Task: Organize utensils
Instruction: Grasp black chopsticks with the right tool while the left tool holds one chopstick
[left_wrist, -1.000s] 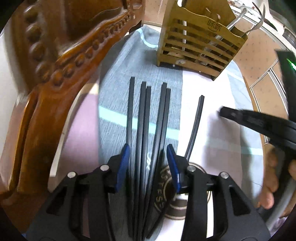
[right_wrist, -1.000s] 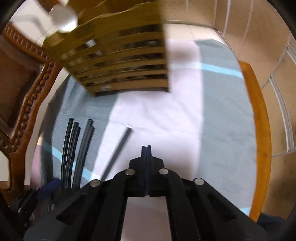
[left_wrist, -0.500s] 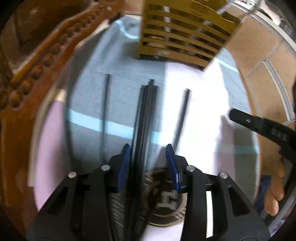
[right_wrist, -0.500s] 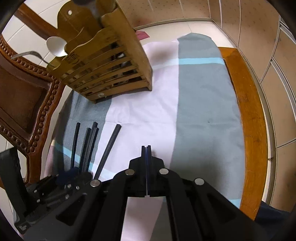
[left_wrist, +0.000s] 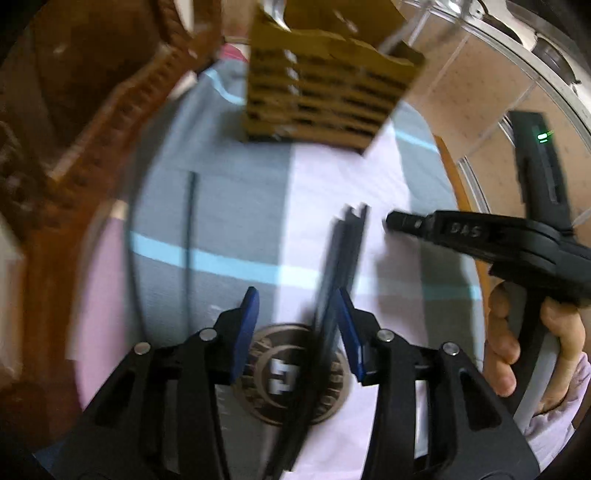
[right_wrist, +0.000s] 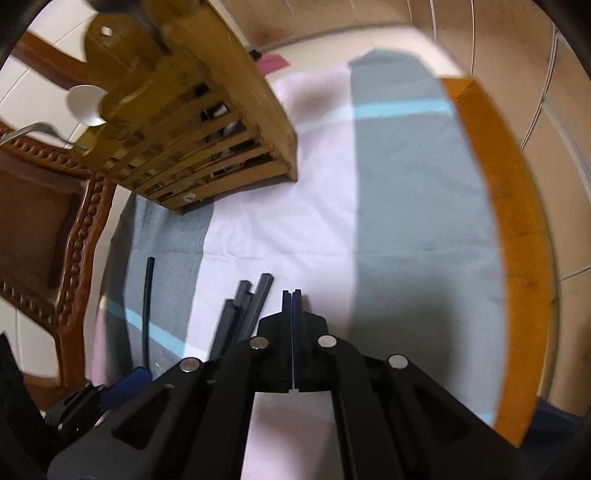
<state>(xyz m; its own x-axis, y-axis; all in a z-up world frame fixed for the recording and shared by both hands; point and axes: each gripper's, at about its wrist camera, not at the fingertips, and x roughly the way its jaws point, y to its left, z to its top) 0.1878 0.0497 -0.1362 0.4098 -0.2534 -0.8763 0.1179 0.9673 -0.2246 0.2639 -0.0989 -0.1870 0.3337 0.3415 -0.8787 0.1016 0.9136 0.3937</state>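
While the bundle of black chopsticks (left_wrist: 341, 254) is lying on the cloth (left_wrist: 236, 206), pressed against the right pad of the unclenched left gripper (left_wrist: 295, 314), it needs centring before squeezing. One single chopstick (left_wrist: 190, 236) is lying well apart at left. Far off, one slatted wooden holder (right_wrist: 192, 147) is waiting; the right gripper (right_wrist: 291, 295) is hovering clenched, empty.

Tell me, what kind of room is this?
Probably a home dining area: a carved wooden chair beside a cloth-covered table, a slatted wooden utensil holder with a spoon, and black chopsticks on the cloth.
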